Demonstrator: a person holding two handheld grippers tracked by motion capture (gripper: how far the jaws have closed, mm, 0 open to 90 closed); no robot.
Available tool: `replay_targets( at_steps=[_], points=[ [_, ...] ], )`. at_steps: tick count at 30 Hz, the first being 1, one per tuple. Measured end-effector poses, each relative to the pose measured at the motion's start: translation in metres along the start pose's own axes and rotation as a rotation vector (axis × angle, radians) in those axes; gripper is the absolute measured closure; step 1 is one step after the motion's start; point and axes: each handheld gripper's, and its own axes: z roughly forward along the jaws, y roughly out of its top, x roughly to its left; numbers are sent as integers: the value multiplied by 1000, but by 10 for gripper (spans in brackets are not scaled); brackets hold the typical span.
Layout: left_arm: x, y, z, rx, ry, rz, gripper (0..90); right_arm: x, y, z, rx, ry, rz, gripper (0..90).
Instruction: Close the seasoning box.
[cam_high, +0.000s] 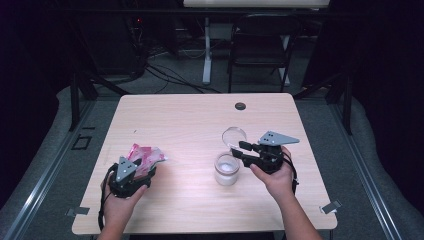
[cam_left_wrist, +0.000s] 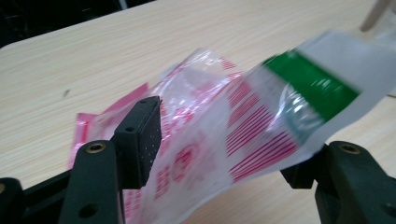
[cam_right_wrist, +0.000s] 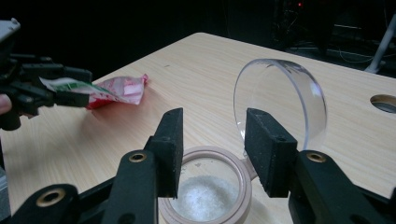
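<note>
Here the crinkled pink-and-clear plastic packet with a green band (cam_left_wrist: 243, 121) lies between the jaws of the left gripper (cam_high: 136, 172), which are spread wide; the left pad stands against the film, while the right jaw's contact is hidden behind the packet, so I cannot tell whether it is truly pinched. A second pink sachet (cam_left_wrist: 93, 126) lies flat on the pale wooden table (cam_high: 190, 115) just beyond those jaws.

Off toward the other hand, the right gripper (cam_high: 239, 150) hovers over a round clear jar with a tan rim (cam_right_wrist: 210, 186), its jaws apart and gripping nothing. The jar stands directly below and between them, holding a low layer of white granules (cam_right_wrist: 205, 198). Its clear hinged lid (cam_right_wrist: 280, 100) is swung up, standing just behind the right jaw.

Judging by this, the jar is already opened and partly filled; what seems left is bringing the packet across, emptying it into the jar, and closing the lid.
</note>
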Motion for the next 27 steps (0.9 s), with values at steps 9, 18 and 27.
replay_targets(
  at_steps=[9,18,27],
  points=[
    [-27,8,9,25,-44,79,394,-3,3,-6,-17,-6,6,585],
    [-47,14,13,18,-84,115,398,-13,3,-14,-31,-43,32,591],
    [-55,19,17,17,-101,113,400,-30,-3,-11,-11,-74,67,588]
  ],
)
